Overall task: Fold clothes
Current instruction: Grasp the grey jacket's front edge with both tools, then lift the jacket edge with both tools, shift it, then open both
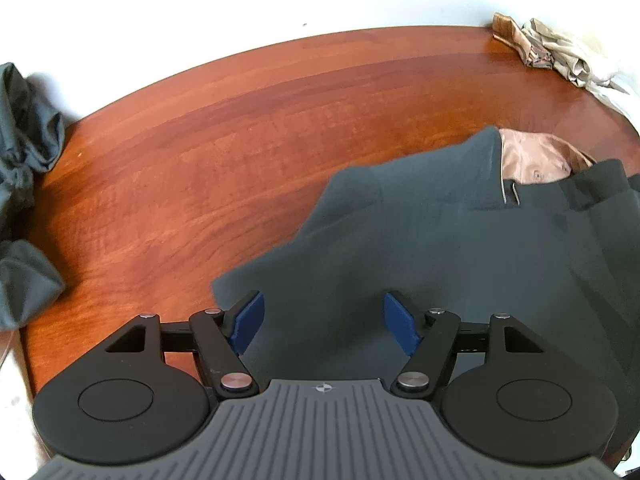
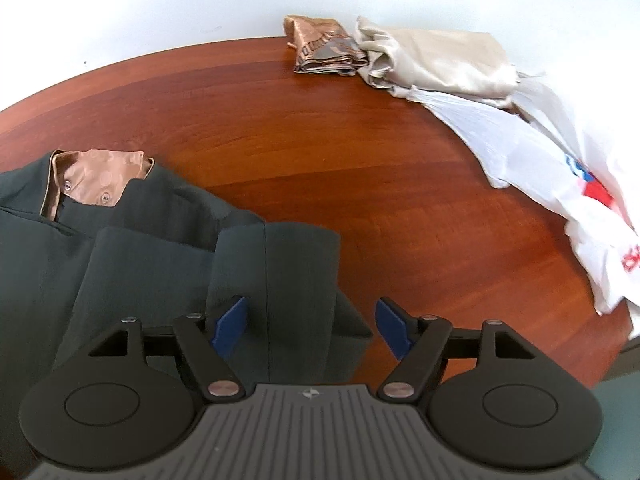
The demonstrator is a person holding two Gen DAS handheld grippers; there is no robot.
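A dark green garment (image 1: 460, 232) with a tan satin lining (image 1: 532, 156) lies on the red-brown wooden table (image 1: 240, 140). My left gripper (image 1: 324, 320) is open and empty, its blue pads over the garment's near left part. In the right wrist view the same garment (image 2: 140, 248) lies at the left, its tan lining (image 2: 96, 180) showing at the collar and a folded panel (image 2: 288, 264) on top. My right gripper (image 2: 310, 324) is open and empty above that panel's right edge.
Another dark green cloth (image 1: 24, 152) hangs at the table's left edge. A folded brown patterned cloth (image 2: 324, 50), a beige satin cloth (image 2: 436, 60) and a white plastic bag (image 2: 560, 184) lie along the far right of the table (image 2: 360, 160).
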